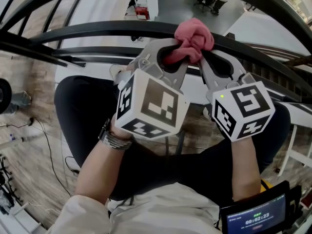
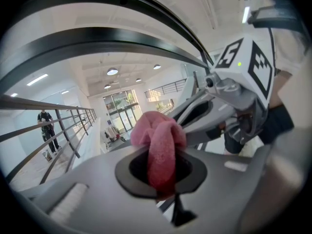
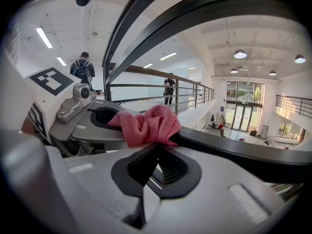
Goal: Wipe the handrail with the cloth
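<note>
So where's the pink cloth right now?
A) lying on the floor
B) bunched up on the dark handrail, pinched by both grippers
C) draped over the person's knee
B: the cloth sits bunched on the handrail, with the jaws of the left gripper and the right gripper both closed on it.

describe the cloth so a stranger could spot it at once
Find the dark curved handrail across the top of the head view. Where the left tongs and right tongs meet at it sits the cloth, a bunched pink wad, the only soft, bright thing among black rails and grey metal.
</note>
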`<state>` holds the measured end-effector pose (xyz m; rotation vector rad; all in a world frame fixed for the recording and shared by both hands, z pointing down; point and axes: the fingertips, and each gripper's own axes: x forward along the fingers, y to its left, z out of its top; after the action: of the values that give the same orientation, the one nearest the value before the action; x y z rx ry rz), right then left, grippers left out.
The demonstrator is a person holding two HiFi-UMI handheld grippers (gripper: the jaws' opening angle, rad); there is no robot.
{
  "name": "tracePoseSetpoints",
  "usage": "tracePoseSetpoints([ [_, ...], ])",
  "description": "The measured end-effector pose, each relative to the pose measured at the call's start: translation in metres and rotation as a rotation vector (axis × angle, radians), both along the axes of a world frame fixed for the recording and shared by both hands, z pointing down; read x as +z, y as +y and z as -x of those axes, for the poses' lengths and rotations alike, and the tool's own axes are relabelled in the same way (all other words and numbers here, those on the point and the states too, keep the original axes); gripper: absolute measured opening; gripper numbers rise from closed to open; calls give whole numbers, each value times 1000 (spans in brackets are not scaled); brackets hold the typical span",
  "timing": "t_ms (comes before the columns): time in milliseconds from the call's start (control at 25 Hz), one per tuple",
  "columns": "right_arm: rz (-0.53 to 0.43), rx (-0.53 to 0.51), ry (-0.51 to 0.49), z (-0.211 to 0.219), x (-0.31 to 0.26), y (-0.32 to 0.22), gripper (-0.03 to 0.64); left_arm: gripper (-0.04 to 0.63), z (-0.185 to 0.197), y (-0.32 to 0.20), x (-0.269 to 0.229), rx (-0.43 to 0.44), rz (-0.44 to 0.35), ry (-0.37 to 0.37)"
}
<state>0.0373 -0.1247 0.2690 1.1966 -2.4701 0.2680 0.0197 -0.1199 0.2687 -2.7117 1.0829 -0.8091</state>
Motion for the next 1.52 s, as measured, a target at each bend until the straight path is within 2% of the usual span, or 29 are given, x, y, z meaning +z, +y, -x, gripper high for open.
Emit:
tracePoseSetpoints([
  [1520,3,21,5,-9,3,0,2,31,-10,2,3,24,-1,-23],
])
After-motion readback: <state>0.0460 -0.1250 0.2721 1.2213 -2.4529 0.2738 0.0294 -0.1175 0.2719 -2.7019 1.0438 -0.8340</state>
